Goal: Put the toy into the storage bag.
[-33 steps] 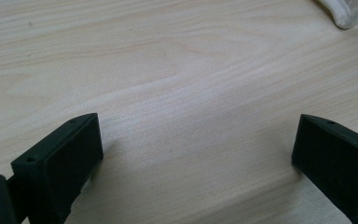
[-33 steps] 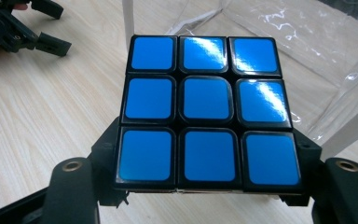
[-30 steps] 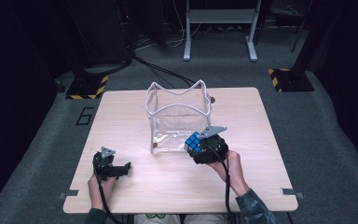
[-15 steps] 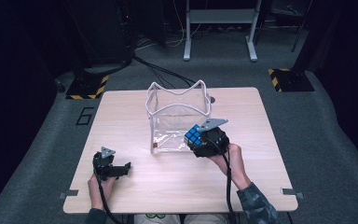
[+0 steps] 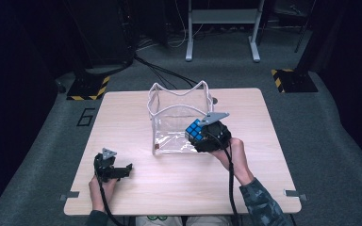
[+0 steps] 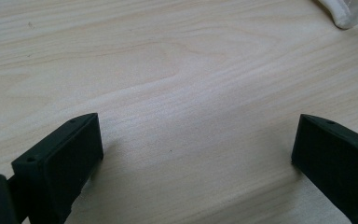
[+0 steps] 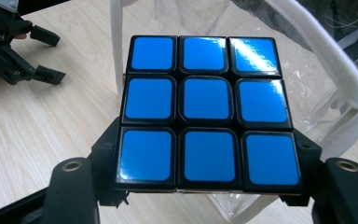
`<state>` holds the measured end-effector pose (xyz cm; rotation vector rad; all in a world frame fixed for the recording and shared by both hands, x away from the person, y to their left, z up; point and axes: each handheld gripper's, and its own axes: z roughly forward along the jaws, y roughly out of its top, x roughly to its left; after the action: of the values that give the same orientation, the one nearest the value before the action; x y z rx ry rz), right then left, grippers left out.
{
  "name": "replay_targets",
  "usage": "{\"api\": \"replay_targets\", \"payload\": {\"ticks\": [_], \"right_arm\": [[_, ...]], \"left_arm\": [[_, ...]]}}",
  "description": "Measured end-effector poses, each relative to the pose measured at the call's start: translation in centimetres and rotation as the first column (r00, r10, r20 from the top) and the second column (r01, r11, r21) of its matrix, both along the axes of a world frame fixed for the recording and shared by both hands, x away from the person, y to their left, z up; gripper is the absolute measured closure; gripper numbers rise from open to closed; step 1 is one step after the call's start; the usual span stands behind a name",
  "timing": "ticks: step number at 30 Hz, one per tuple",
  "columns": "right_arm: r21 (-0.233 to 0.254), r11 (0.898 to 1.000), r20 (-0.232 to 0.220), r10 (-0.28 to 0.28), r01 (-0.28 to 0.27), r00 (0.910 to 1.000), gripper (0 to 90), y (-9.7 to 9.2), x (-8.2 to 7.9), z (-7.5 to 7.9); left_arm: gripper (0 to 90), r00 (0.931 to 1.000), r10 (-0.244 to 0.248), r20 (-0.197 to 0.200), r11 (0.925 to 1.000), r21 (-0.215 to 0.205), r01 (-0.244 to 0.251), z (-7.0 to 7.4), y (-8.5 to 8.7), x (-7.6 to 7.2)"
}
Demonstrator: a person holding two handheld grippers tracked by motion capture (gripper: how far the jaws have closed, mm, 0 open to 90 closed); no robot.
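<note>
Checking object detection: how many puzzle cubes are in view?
1. The puzzle cube, blue face showing, is clamped in the right tool, raised at the front right corner of the clear bag. None seen inside the bag, though its glare could hide something.

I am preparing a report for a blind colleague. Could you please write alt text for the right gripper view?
A puzzle cube, its blue face toward the camera, is clamped between the right gripper's two black jaws. Behind it stands a clear plastic bag with white trim on a light wooden table. The left gripper rests open at upper left.
</note>
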<state>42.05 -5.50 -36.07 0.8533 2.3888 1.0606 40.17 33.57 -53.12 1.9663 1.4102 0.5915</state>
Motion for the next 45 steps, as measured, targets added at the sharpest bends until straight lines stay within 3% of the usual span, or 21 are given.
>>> {"api": "replay_targets", "payload": {"ticks": [23,45], "right_arm": [[-0.011,1.000,0.005,-0.011,0.011,0.9999,33.3,0.8,1.3,2.9],[-0.016,1.000,0.043,-0.017,0.018,0.9989,33.3,1.0,3.4,5.9]], "left_arm": [[1.7,1.0000,-0.001,0.001,1.0000,-0.002,0.001,0.0,0.0,0.0],[1.9,1.0000,-0.004,0.002,1.0000,-0.005,0.004,0.0,0.0,0.0]]}}
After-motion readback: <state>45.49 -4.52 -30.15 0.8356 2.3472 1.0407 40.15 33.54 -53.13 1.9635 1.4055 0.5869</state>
